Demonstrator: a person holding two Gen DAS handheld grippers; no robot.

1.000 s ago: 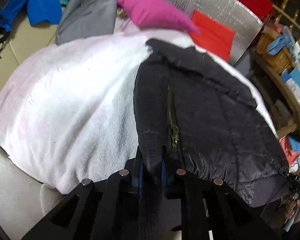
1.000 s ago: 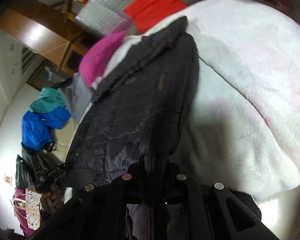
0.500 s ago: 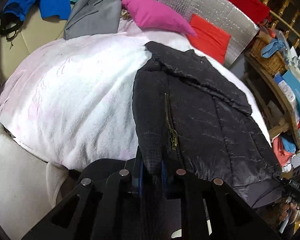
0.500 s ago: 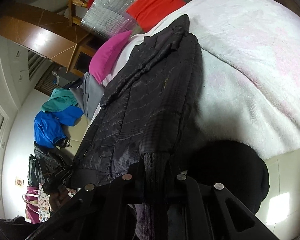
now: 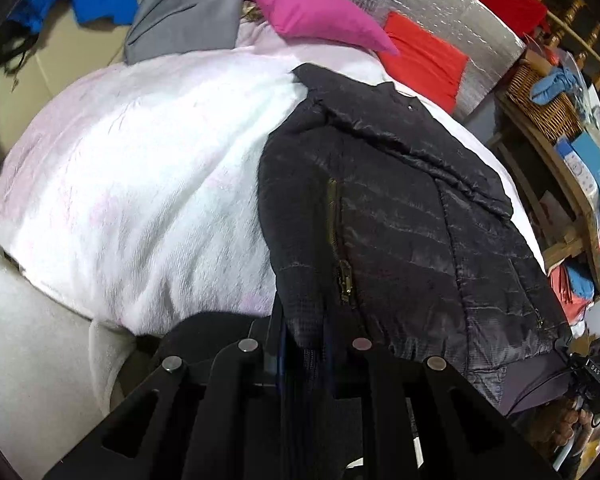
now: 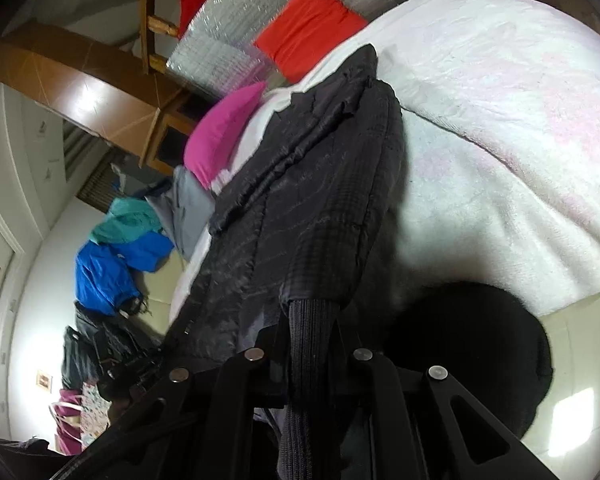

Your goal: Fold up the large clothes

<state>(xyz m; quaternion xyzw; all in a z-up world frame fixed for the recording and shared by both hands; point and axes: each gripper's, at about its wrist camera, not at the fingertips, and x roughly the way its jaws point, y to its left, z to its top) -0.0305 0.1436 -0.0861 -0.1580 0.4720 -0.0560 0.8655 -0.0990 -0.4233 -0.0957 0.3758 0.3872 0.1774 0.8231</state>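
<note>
Both grippers — left gripper (image 5: 304, 340), right gripper (image 6: 312, 320) — clamp the black jacket (image 5: 400, 216) hem over white blanket (image 5: 140, 160)

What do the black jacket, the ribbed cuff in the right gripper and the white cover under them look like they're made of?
Black jacket: thin quilted shell, likely nylon or polyester, judging by its stitched channels and slight sheen; brass-toned metal zipper. Ribbed cuff: matte knit, probably elastic rib, shown by its vertical ridges. White cover: soft plush or fleece, with fuzzy nap and faint pink tint; the fibre cannot be told.
</note>
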